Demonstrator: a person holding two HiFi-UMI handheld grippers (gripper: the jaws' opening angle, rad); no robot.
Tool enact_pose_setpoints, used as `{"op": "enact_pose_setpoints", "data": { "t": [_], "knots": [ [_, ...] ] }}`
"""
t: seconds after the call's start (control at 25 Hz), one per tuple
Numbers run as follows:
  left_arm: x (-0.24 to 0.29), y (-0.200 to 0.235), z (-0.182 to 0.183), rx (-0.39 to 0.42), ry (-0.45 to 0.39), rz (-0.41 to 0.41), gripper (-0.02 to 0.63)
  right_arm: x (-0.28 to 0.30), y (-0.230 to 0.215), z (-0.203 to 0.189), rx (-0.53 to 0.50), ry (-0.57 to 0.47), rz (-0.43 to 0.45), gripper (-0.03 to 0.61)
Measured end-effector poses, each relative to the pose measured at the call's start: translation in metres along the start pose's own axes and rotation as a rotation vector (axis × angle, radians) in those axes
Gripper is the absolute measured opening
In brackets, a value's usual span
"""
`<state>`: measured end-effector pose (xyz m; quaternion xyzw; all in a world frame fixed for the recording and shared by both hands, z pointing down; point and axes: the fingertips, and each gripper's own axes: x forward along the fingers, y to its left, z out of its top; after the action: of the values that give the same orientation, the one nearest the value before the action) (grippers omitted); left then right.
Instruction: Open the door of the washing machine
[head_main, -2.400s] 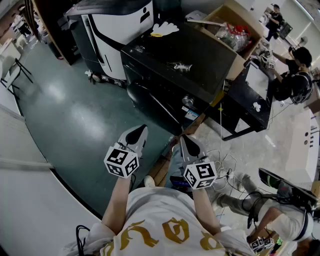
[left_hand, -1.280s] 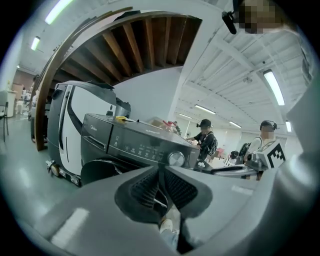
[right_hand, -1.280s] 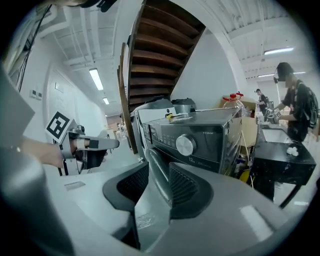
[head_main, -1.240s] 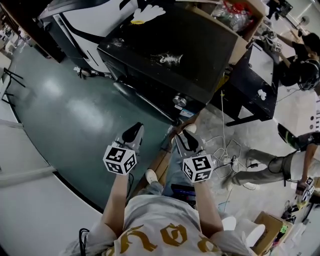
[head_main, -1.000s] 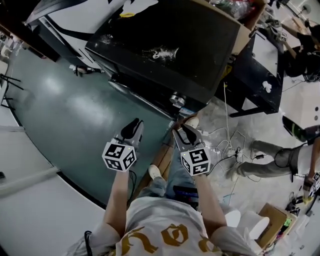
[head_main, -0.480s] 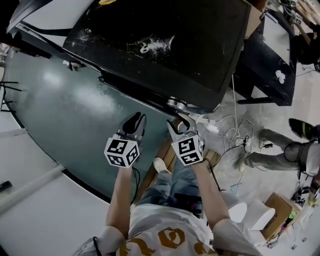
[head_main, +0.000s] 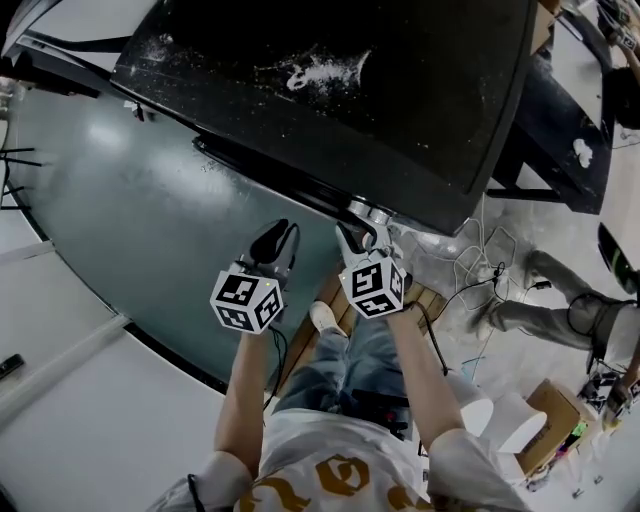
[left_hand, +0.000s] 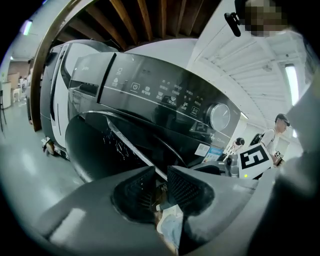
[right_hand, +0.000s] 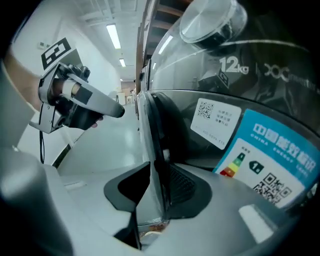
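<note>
The door (right_hand: 150, 135) is pinched at its edge by the right claw (right_hand: 152, 187); the left claw (left_hand: 160, 182) is slightly spread, empty; opening apparently remains.

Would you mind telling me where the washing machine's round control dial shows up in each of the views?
Head view: dial near centre, on the machine's front edge, beyond the right gripper.
Left gripper view: right of centre, on the control panel.
Right gripper view: at the top, right of centre.
Shared landmark: the blue energy label below the dial, in both gripper views.
</note>
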<state>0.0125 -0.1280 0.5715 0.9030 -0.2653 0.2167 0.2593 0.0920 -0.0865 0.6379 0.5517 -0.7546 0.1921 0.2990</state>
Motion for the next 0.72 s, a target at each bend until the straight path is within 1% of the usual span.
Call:
{"op": "enact_pose_setpoints", "data": {
  "t": [0.04,0.08,0.16,0.32,0.4,0.6,0.72],
  "knots": [
    [0.002,-0.001,-0.002,0.003,0.006,-0.005,0.074,0.000,-0.001,0.000,-0.019,0.002,-0.009,0.106],
    [0.004,-0.001,-0.004,0.009,0.012,-0.007,0.074,0.000,-0.002,0.000,-0.037,0.005,-0.012,0.101],
    [0.009,-0.001,-0.004,0.016,0.018,-0.010,0.074,0.001,-0.002,-0.001,-0.077,0.013,-0.008,0.110],
    [0.019,-0.009,0.000,0.006,0.006,-0.039,0.086,0.002,-0.001,-0.002,-0.151,0.036,0.031,0.098],
    [0.021,-0.011,-0.001,0.006,0.011,-0.049,0.087,0.001,0.000,-0.002,-0.141,0.040,0.040,0.094],
    [0.023,-0.015,-0.008,-0.025,0.024,-0.064,0.100,0.001,-0.002,-0.002,-0.103,0.050,0.012,0.091],
    [0.025,-0.017,-0.013,-0.074,0.031,-0.072,0.146,0.001,-0.001,-0.003,-0.099,0.059,0.014,0.091]
  ]
}}
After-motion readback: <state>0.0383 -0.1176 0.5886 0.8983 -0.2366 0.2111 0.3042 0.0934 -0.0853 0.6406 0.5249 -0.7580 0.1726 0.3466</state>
